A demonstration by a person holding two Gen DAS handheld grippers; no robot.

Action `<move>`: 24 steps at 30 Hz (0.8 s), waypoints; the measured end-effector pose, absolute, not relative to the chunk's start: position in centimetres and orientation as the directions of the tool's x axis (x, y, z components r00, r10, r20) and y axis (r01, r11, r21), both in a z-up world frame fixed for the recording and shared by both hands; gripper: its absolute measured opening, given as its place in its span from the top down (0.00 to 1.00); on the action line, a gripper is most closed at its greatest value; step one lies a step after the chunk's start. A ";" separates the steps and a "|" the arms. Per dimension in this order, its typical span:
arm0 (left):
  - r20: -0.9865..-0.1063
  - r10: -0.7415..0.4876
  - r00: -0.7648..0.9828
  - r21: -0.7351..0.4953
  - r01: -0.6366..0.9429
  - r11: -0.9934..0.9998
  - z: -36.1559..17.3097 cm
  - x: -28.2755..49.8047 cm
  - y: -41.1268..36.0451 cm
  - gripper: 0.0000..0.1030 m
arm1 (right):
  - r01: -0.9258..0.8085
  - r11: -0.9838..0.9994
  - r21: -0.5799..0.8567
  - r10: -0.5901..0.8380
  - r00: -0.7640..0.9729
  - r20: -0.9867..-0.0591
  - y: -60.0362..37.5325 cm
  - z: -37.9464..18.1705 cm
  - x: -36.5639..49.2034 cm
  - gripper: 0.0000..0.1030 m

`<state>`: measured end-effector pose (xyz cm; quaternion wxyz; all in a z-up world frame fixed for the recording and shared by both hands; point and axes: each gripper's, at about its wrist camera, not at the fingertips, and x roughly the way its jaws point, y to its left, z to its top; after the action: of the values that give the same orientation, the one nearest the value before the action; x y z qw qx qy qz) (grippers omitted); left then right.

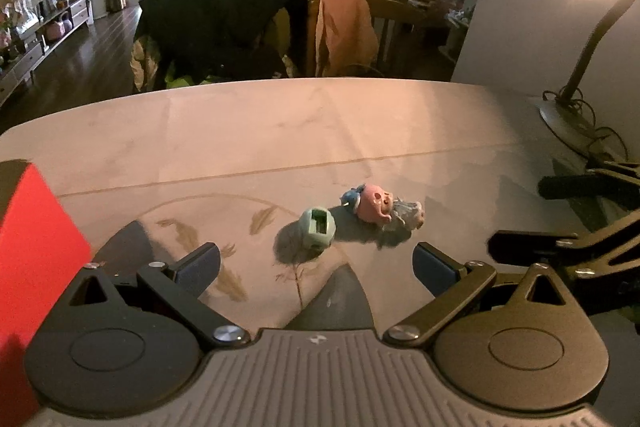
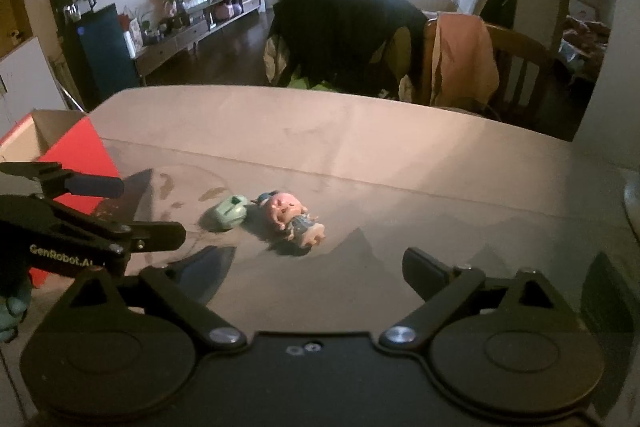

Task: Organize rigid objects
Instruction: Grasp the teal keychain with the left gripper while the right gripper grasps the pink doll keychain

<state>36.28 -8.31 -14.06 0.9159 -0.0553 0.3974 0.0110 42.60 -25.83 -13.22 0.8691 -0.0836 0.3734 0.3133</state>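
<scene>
Ahead of both gaping tools (image 1: 316, 267) (image 2: 316, 273) lies the figurine (image 1: 380, 207).

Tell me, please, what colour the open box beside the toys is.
Red outside; the box shows best in the right wrist view.

Two small toys lie side by side on the pale marbled tabletop (image 1: 248, 131), just below the middle of the left wrist frame. The mint-green toy (image 1: 318, 228) is a rounded little lump, tipped so a rectangular slot in its flat face looks toward the camera. Just to its right, close but seemingly not touching, the pink-headed figurine (image 1: 378, 207) lies on its side, big round head toward the green toy, pale blue dress trailing right. At the frame's left edge stands an open red box (image 1: 38, 247).
</scene>
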 end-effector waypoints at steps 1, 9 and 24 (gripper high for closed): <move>-0.730 -0.022 0.683 -0.090 -0.064 0.994 -14.4 36.7 -8.3 0.00 | -0.608 0.789 0.089 0.481 0.521 -0.705 -25.6 -13.5 43.2 0.07; -0.744 0.011 0.668 -0.070 -0.095 0.993 -17.7 39.4 -8.1 0.00 | -0.614 0.779 0.126 0.492 0.476 -0.729 -24.4 -16.0 46.5 0.12; -0.740 0.072 0.669 -0.008 -0.115 0.993 -20.7 41.4 -8.2 0.02 | -0.627 0.751 0.207 0.531 0.388 -0.753 -20.7 -18.1 49.3 0.32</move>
<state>41.39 -8.20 -20.74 0.9131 -0.0271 0.4036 0.0512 49.32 -20.70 -18.07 0.8312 -0.0555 0.4297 0.3484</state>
